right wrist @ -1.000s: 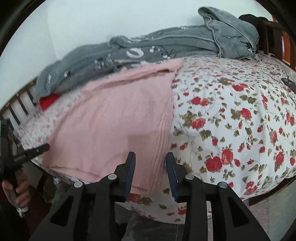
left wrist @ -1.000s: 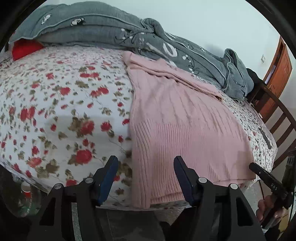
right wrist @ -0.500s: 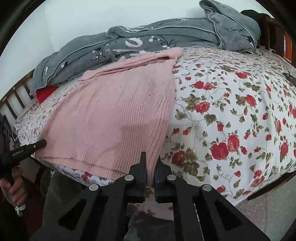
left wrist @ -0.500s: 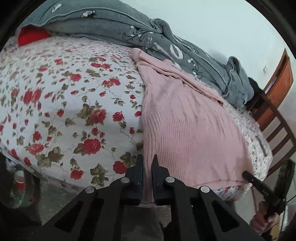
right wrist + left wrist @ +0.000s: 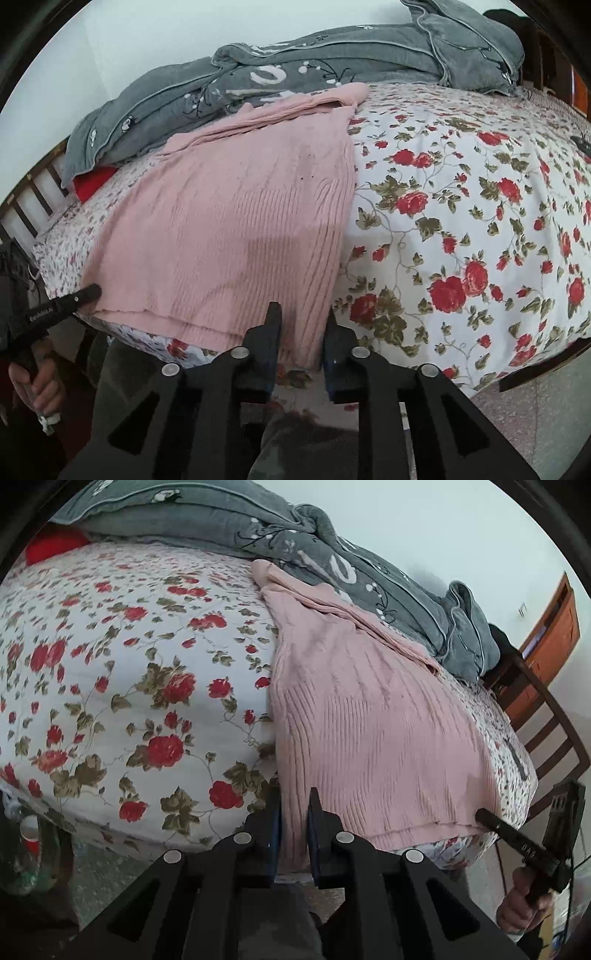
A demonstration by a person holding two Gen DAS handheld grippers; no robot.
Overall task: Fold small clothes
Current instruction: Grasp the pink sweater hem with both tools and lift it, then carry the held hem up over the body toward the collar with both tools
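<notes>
A pink ribbed knit sweater [image 5: 369,720] [image 5: 240,221] lies flat on the flower-print bed, its hem hanging over the near edge. My left gripper [image 5: 294,812] pinches the hem's left corner; its jaws are opening slightly, with knit still filling the narrow gap. My right gripper [image 5: 301,321] straddles the hem's right corner; its jaws are opening, the cloth lies loosely between them. Each view also shows the other gripper's fingers [image 5: 495,823] [image 5: 74,299] at the opposite corner, held in a hand.
The bed's floral sheet [image 5: 129,664] [image 5: 461,221] stretches beside the sweater. A grey blanket [image 5: 332,554] [image 5: 295,62] is piled along the far side, over a red item [image 5: 51,546]. A wooden chair back [image 5: 546,731] and a wooden cabinet [image 5: 554,635] stand at the bed's end.
Both grippers went from wide open to closed on the sweater's hem corners. Since then the right jaws have spread apart again; the left jaws have widened only a little.
</notes>
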